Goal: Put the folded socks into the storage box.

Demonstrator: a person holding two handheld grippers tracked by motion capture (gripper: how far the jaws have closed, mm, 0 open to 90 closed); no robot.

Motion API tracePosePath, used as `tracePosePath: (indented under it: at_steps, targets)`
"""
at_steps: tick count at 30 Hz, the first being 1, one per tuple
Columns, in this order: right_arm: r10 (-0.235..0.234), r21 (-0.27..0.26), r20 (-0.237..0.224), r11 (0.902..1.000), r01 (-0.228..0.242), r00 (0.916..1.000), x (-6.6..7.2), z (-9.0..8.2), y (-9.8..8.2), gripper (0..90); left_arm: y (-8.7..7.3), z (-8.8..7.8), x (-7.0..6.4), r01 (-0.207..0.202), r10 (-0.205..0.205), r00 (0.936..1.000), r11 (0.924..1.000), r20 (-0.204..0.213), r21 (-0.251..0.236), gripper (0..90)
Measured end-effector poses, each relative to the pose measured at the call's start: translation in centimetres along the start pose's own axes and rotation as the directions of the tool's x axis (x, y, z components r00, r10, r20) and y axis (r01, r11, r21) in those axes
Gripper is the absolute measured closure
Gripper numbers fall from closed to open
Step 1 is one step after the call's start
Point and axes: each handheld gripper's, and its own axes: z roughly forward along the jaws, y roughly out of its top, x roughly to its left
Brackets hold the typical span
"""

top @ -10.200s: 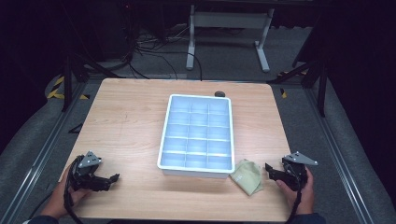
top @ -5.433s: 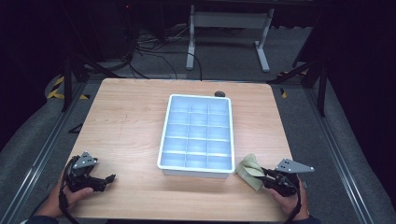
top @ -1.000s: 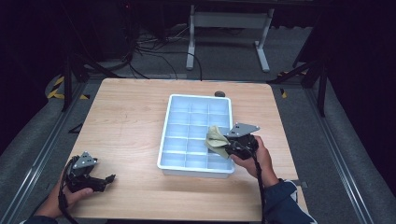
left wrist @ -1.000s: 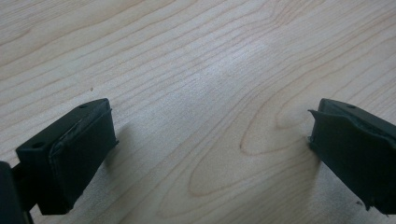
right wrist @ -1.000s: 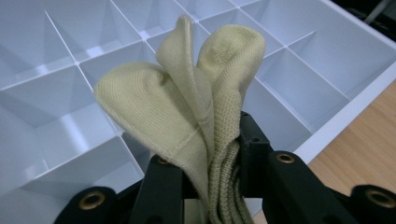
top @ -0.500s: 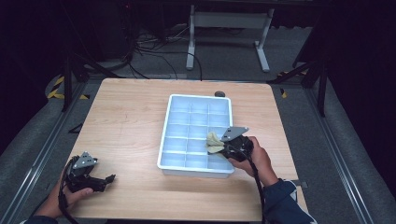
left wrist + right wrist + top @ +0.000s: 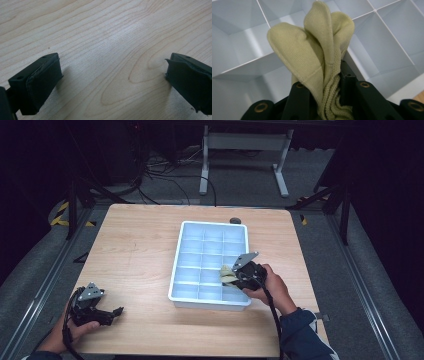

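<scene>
A wooden table carries a white compartment tray near its middle. Over the tray's near right compartments the right gripper holds a folded pale yellow-green knitted cloth, its jaws clamped tight on the fabric. At the table's near left corner the left gripper rests with jaws spread wide, gripping nothing.

We are in a lab-like recording room: a bare wooden tabletop at the frame's centre, tangled cables and a metal stand along the dark top.
</scene>
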Motion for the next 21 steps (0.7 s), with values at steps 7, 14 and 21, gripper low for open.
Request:
tracePosePath:
  at_steps: [7, 14, 21]
  targets:
    - [-0.018, 0.11, -0.074, 0.9936, 0.026, 0.9971, -0.9, 0.7, 1.2, 74.6, 0.0, 0.0, 0.0, 0.0, 0.0, 1.0, 1.0, 0.0, 0.001, 0.4]
    - [-0.039, 0.177, -0.095, 0.9826, 0.056, 0.9947, -1.1, 1.2, 1.7, 74.4, 0.0, 0.0, 0.0, 0.0, 0.0, 1.0, 1.0, -0.001, -0.002, 0.4]
    - [-0.064, 0.268, -0.127, 0.9585, 0.096, 0.9898, -1.4, 1.9, 2.5, 74.1, 0.0, 0.0, 0.0, -0.001, 0.001, 1.0, 1.0, 0.0, -0.001, 0.4]
